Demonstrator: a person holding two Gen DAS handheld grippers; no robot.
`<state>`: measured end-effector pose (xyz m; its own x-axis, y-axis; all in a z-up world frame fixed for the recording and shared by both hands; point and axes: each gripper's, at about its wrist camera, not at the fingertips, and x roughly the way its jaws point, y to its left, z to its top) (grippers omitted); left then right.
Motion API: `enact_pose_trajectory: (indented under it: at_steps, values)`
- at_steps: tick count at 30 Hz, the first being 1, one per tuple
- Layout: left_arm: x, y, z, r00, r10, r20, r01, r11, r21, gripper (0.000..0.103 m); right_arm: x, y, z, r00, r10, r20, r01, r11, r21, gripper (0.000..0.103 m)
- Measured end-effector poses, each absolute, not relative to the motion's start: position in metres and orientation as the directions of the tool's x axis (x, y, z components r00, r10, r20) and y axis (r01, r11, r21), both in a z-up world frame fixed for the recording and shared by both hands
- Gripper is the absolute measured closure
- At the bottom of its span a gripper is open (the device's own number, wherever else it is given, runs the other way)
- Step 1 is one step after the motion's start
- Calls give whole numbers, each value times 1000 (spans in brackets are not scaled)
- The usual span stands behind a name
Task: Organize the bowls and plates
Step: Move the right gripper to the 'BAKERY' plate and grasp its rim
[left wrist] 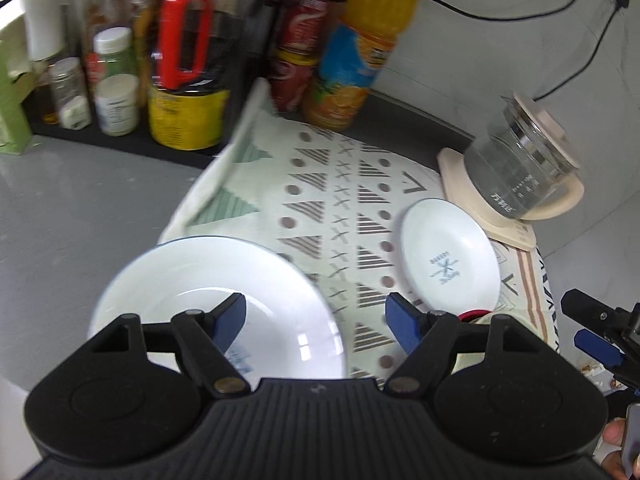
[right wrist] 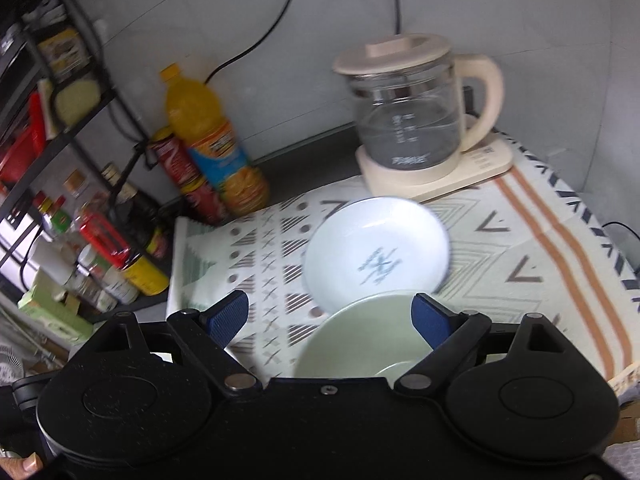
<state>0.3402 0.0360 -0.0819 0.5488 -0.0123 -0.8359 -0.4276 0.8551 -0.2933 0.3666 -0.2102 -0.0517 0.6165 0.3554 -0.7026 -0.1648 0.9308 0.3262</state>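
Observation:
A large white plate with a thin dark rim lies at the near left of the patterned cloth. My left gripper is open above its right edge, holding nothing. A small white plate with a blue mark lies to the right; it also shows in the right wrist view. A pale green bowl sits just in front of it, under my open right gripper. The right gripper's fingers show at the left view's right edge.
A glass kettle on a cream base stands at the back right. An orange juice bottle and red cans stand at the back wall. A rack of jars and bottles lines the left. Grey counter lies left of the cloth.

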Motion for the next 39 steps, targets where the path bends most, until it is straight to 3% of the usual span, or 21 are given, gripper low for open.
enact_pose_trajectory:
  at_steps: [16, 30, 35, 39]
  values:
    - [421, 2, -111, 472, -62, -879, -424, 858, -289, 28, 440, -271, -91, 549, 312, -775, -53, 939, 340, 15]
    - [473, -10, -145, 400, -58, -915, -465, 847, -257, 30, 504, -283, -126, 431, 352, -831, -113, 935, 337, 18]
    - [484, -14, -161, 381, -73, -922, -476, 839, -263, 34, 522, -281, -139, 386, 367, -846, -147, 930, 336, 21]
    - [489, -16, -174, 361, -115, -925, -490, 821, -294, 50, 534, -279, -152, 339, 389, -856, -165, 921, 353, 28]
